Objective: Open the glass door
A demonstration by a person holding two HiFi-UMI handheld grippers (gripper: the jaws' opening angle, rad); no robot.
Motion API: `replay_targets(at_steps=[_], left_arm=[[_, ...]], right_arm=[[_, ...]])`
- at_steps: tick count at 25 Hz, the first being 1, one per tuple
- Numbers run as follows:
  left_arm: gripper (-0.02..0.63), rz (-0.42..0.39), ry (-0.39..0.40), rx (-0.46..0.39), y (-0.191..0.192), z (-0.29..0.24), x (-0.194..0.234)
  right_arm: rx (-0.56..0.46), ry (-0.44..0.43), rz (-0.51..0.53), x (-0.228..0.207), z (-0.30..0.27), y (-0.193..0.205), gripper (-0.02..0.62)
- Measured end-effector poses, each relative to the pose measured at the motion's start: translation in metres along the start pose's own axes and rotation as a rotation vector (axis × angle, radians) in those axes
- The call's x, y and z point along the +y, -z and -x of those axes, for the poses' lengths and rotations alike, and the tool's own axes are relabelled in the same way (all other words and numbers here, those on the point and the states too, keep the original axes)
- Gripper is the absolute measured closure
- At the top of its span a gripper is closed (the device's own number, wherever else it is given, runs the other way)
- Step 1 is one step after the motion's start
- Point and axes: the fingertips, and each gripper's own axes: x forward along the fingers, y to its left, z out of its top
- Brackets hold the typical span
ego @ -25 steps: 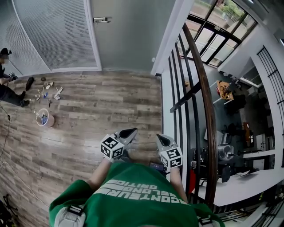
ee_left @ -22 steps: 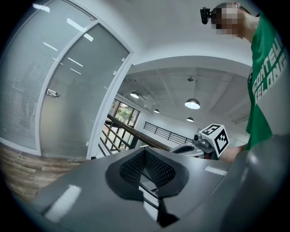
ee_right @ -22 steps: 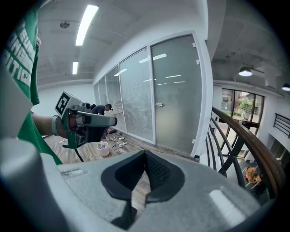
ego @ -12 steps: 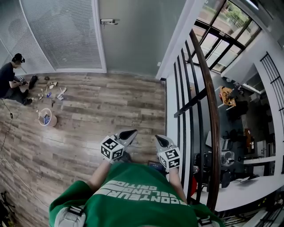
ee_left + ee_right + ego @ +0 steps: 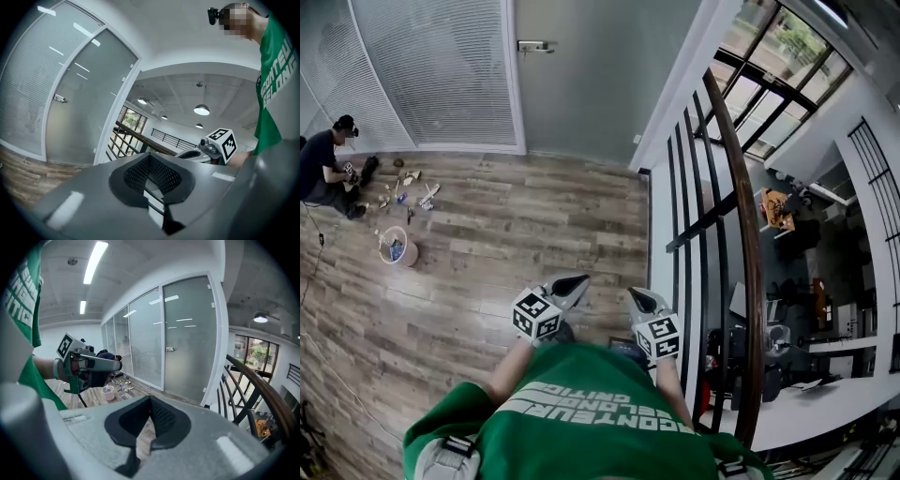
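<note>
Wood-plank floor [image 5: 487,244] runs from the operator's feet to the far wall, with a dark railing [image 5: 747,234] along its right edge; nearest the camera, both claws are held at chest level just ahead of the green shirt [image 5: 581,412], side by side and apart from each other; left claw [image 5: 572,279]: jaws closed together, nothing between the pads; right claw [image 5: 639,298]: jaws likewise closed, empty, touching nothing; further out on the left, a person [image 5: 328,164] sits on the floor beside a small bucket [image 5: 397,248] and scattered tools; farthest away, the frosted glass door [image 5: 581,84] stands closed in its frame, its handle [image 5: 534,45] well apart from both claws; task status, as judged: no step completed; the approach across the floor, contact with the handle and the swing of the door all remain; a claw will probably have to open before it can take the handle.
</note>
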Motion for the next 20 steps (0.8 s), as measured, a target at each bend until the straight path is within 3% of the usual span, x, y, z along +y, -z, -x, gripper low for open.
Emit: replay_targets(at_steps=[20], left_arm=[[0.589,0.004,0.008,0.010,0.008,-0.005,0.006]], right_arm=[[0.016,0.008,0.012,0.002,-0.005,0.010,0.603]])
